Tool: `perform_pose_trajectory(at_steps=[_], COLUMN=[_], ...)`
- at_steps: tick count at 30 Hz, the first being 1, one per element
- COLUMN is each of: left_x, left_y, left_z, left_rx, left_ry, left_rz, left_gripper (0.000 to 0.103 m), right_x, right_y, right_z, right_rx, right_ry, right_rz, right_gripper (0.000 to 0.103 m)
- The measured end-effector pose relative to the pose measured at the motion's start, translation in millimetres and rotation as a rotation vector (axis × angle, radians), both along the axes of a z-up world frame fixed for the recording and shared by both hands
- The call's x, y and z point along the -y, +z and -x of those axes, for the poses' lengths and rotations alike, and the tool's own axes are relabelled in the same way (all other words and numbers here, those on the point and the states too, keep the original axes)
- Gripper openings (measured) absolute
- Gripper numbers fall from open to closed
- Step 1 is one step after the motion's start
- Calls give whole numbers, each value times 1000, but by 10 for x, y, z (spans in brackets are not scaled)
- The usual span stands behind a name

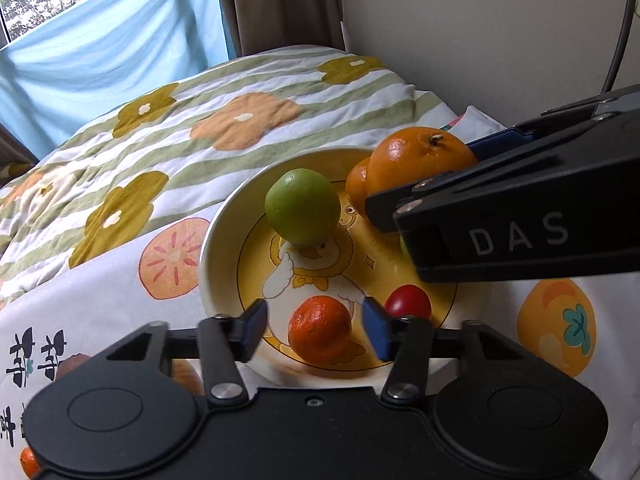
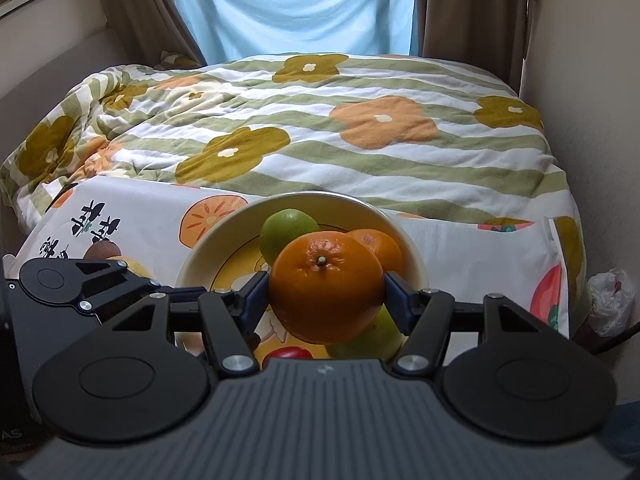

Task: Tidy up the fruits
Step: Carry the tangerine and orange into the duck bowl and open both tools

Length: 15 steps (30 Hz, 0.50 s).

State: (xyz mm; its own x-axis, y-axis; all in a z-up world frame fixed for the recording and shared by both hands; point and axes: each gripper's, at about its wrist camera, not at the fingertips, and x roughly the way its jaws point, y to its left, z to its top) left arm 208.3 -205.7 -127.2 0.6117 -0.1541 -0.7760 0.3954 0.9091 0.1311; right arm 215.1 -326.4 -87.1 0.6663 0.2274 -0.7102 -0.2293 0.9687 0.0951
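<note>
- Our right gripper [image 2: 326, 294] is clamped on a big orange [image 2: 326, 286], pads pressing both its sides, held above the duck-print bowl [image 1: 218, 248] on the bed.
- Our left gripper [image 1: 314, 332] is spread wide with nothing squeezed. A small reddish mandarin [image 1: 319, 334] sits in the bowl between the pads, untouched on either side as far as we can see.
- Also in the bowl: a green lime [image 1: 302, 206], another small orange [image 1: 357, 190] behind the big one, a red fruit [image 1: 408, 302], and a pale green fruit [image 2: 370, 338] right under the held orange.
- Main worry: the bowl sits on a soft quilt [image 2: 320, 140], so anything dropped hard could tip it or bounce fruit out.
- Releasing the big orange from this height could knock the pale green one or send the lime rolling over the rim.
- The two grippers are close together over one bowl. A careless move and the fingers bump.
- More fruit lies on the cloth by the left gripper, easy to nudge away.
</note>
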Motion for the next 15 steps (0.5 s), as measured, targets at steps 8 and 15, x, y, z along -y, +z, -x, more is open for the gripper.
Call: perform_pose_trajectory(at_steps=[8, 15], left_x=[-165, -306], left_y=[176, 182], left_z=[134, 232], left_rx=[38, 33], left_ry=[32, 91], left_rz=[14, 22], left_gripper=[85, 86], right_x=[-73, -251], right_y=[-59, -213], right_z=[-62, -150], right_rx=[-15, -27], right_ry=[22, 83], right_rz=[-21, 7], right_gripper=[76, 76])
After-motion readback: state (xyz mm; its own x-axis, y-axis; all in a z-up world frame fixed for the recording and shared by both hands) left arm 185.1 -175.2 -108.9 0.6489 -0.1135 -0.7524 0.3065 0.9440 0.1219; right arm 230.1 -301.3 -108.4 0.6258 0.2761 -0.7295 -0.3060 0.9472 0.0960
